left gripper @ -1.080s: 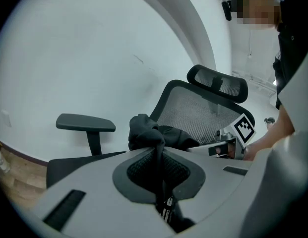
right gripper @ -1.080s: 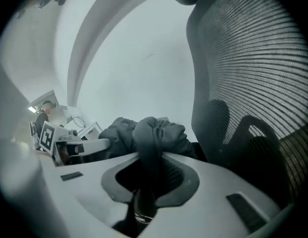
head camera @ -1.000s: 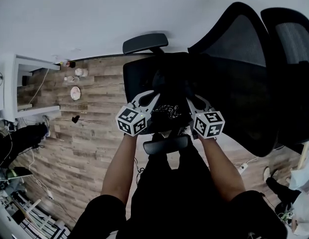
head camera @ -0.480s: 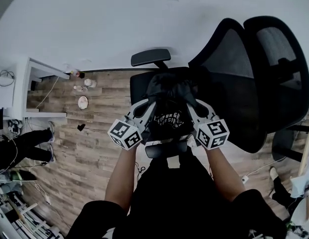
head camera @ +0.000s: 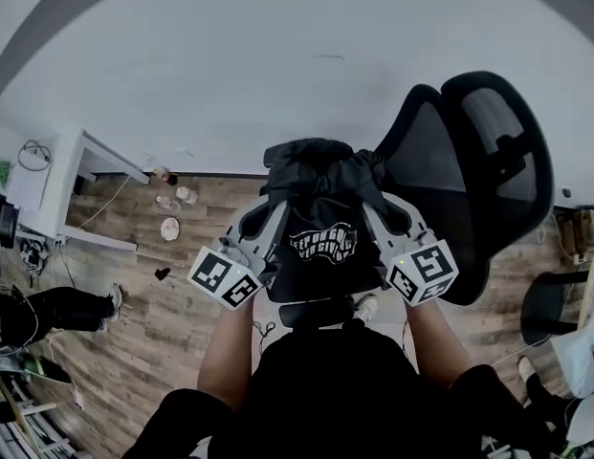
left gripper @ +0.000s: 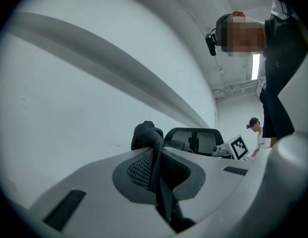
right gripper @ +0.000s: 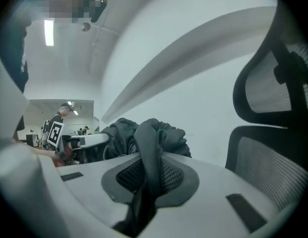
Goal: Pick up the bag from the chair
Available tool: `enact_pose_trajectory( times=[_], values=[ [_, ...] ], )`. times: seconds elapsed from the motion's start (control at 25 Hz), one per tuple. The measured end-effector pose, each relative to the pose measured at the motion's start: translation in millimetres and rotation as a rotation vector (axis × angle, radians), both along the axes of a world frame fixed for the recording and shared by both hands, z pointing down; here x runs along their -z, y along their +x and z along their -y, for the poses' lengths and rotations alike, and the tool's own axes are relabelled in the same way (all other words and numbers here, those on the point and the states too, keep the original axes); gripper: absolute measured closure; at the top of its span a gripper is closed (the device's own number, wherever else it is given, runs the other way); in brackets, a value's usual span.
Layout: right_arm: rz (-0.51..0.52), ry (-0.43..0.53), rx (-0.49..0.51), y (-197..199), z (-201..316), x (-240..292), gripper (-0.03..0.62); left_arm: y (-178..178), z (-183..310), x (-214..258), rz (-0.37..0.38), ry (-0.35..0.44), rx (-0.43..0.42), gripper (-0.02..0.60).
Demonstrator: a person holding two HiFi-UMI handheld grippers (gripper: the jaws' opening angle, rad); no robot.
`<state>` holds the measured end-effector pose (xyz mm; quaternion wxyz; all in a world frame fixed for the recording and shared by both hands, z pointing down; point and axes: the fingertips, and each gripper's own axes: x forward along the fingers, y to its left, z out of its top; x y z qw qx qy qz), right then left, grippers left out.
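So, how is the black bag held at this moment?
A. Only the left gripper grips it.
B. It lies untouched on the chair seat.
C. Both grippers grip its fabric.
C: the left gripper and the right gripper are each shut on a fold of the bag.

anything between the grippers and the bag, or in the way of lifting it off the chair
Nothing visible. The left gripper and the right gripper are each shut directly on the bunched top fabric of the bag. The bag hangs in front of the chair backrest, and only an armrest lies close below it.
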<state>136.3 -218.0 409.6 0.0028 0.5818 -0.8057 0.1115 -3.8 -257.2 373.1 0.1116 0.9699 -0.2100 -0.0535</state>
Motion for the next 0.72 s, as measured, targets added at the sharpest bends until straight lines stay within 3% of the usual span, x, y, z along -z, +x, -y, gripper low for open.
enact_pose_trajectory(
  times=[0.36, 0.72],
  values=[
    [-0.03, 0.194, 0.028, 4.6, 10.2, 98.9, 0.531, -0.5, -1.8, 97.9, -0.091, 0.203, 0.044, 0.551],
    [-0.044, 0.245, 0.006, 1.1, 10.8, 130.3, 0.531, -2.5, -5.4, 128.0, -0.115, 0.27, 0.071, 0.551]
  ],
)
